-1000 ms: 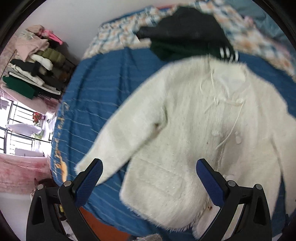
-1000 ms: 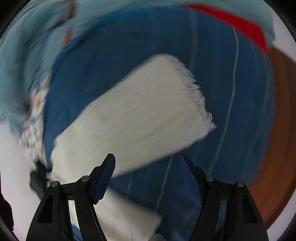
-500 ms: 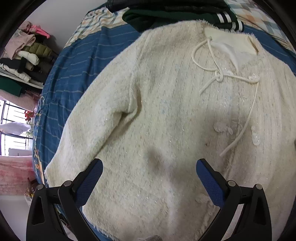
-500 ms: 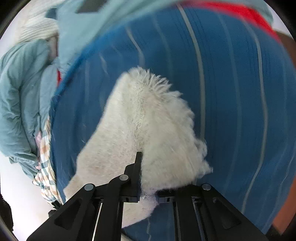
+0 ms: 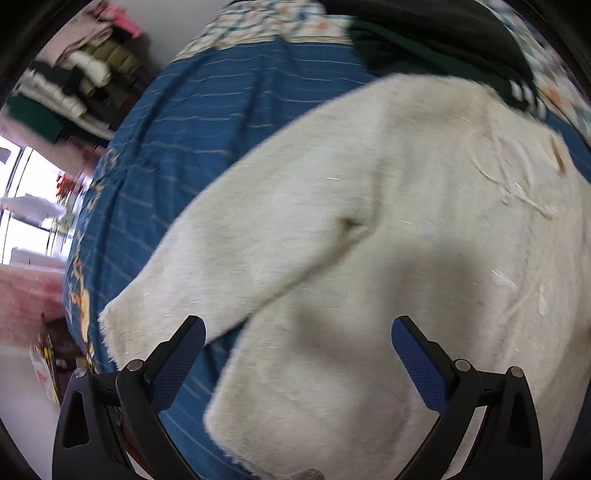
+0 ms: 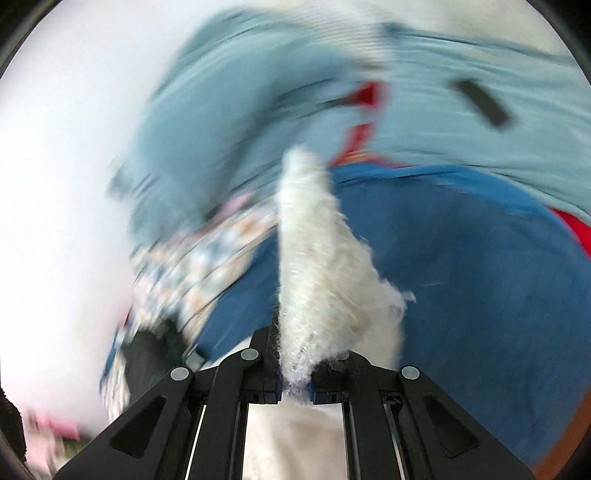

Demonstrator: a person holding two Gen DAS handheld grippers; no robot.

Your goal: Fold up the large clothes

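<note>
A fuzzy cream sweater (image 5: 388, 229) with a drawstring neck lies face up on a blue striped bedspread (image 5: 207, 122). Its left sleeve (image 5: 229, 258) stretches toward the bed's edge. My left gripper (image 5: 295, 343) is open and empty, hovering over the sweater's lower body near the sleeve cuff. My right gripper (image 6: 295, 384) is shut on the sweater's other sleeve (image 6: 314, 266) and holds it lifted off the bedspread (image 6: 461, 266). The right wrist view is motion-blurred.
Dark green and black garments (image 5: 436, 40) lie beyond the sweater's collar on a checked quilt (image 5: 266, 18). Stacked clothes (image 5: 74, 77) fill shelves at left. A light blue duvet (image 6: 295, 92) and a red sheet edge (image 6: 576, 232) border the bed.
My right gripper closed on the sleeve cuff and has lifted and swung it up. My left gripper dropped closer to the sweater, then shifted left toward the left sleeve, staying open.
</note>
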